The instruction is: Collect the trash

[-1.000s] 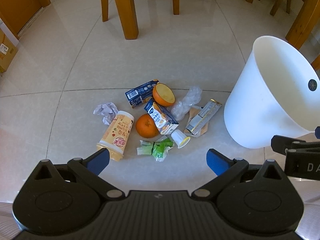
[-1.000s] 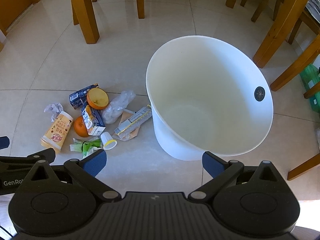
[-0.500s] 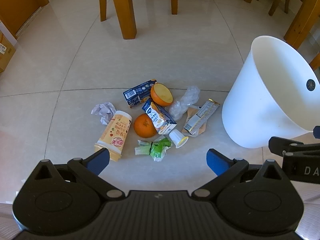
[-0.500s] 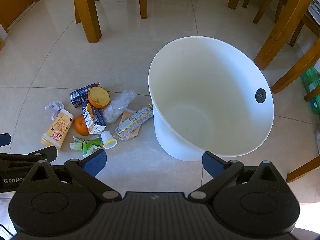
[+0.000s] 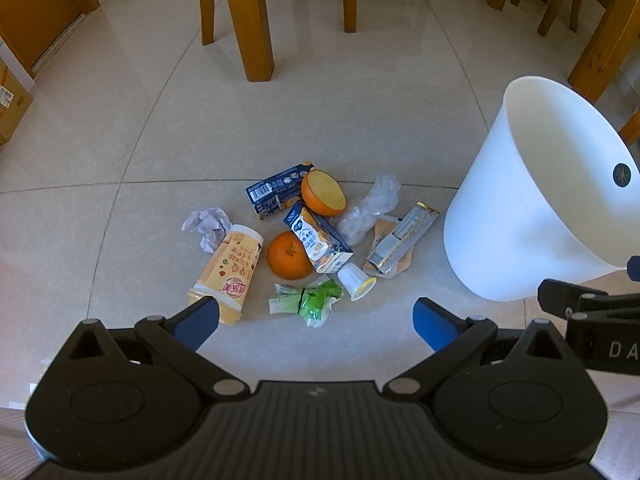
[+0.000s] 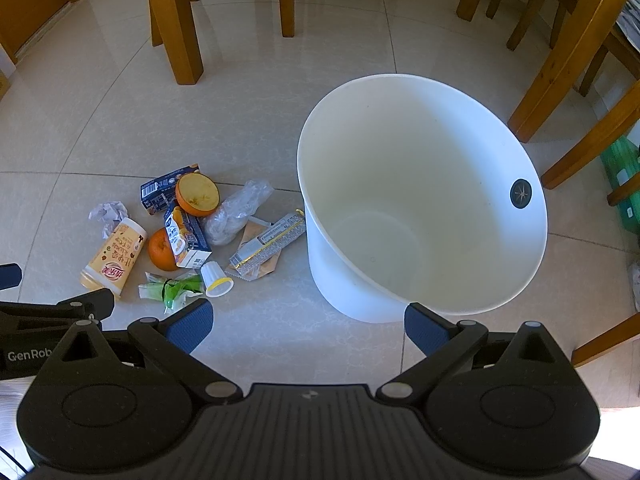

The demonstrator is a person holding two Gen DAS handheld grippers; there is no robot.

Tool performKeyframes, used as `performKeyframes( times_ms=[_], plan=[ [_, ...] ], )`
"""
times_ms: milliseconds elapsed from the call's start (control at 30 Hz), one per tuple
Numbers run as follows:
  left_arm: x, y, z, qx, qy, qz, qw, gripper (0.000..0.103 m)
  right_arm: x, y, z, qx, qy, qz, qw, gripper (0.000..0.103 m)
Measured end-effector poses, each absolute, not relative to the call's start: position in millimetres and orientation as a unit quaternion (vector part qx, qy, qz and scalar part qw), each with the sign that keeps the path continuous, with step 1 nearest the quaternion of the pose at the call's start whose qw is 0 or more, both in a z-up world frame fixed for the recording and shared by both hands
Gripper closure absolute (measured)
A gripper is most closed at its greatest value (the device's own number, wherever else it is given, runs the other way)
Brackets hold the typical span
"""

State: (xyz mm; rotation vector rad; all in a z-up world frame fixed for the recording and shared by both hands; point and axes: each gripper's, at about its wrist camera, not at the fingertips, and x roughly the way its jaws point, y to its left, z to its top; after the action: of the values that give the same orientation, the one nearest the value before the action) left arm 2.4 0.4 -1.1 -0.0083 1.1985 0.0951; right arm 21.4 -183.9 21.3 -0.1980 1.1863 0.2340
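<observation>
Pale tiled floor [image 5: 360, 120], wooden chair legs [image 5: 248, 20] beyond. White bin [image 6: 420, 200] stood upright and empty, right of the litter. Trash lay heaped just beside it: yellow drink bottle [image 5: 232, 268], whole orange [image 5: 288, 256], halved orange [image 5: 324, 194], juice carton [image 5: 320, 240], crumpled paper [image 5: 208, 224], small white cup [image 5: 356, 282]. My left gripper [image 5: 316, 316] and right gripper [image 6: 308, 318] both hung above the floor, jaws spread wide, holding nothing.

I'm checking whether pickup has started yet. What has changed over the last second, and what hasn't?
Only the view shifted: the left gripper drifted slightly, so the litter pile slid a little lower and left in its camera. Nothing was gripped or released. Both grippers, the right gripper included, stayed open, the yellow bottle, whole orange and small cup lie where they were, and the white bin remains empty.
</observation>
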Motion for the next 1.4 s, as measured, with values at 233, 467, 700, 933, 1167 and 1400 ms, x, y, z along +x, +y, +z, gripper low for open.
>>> performKeyframes(
  times_ms=[233,467,700,933,1167,1400],
  plan=[
    [4,-2,0,0.003,0.537,0.047,0.842,0.001,20,-184,24,-0.095,0.549,0.114,0.823,0.000],
    [5,-10,2,0.014,0.506,0.035,0.862,0.001,20,-184,28,-0.095,0.536,0.119,0.830,0.000],
    [7,-11,10,-0.016,0.488,0.016,0.873,0.001,14,-187,45,-0.090,0.497,0.130,0.853,0.000],
    [13,-21,11,-0.011,0.484,0.005,0.875,0.001,14,-212,63,-0.071,0.461,0.117,0.877,0.000],
    [18,-36,18,-0.011,0.469,-0.022,0.883,0.001,18,-243,81,-0.076,0.447,0.072,0.888,0.000],
    [23,-52,28,0.014,0.429,-0.032,0.903,0.001,42,-264,106,-0.089,0.457,0.057,0.883,0.000]
  ],
)
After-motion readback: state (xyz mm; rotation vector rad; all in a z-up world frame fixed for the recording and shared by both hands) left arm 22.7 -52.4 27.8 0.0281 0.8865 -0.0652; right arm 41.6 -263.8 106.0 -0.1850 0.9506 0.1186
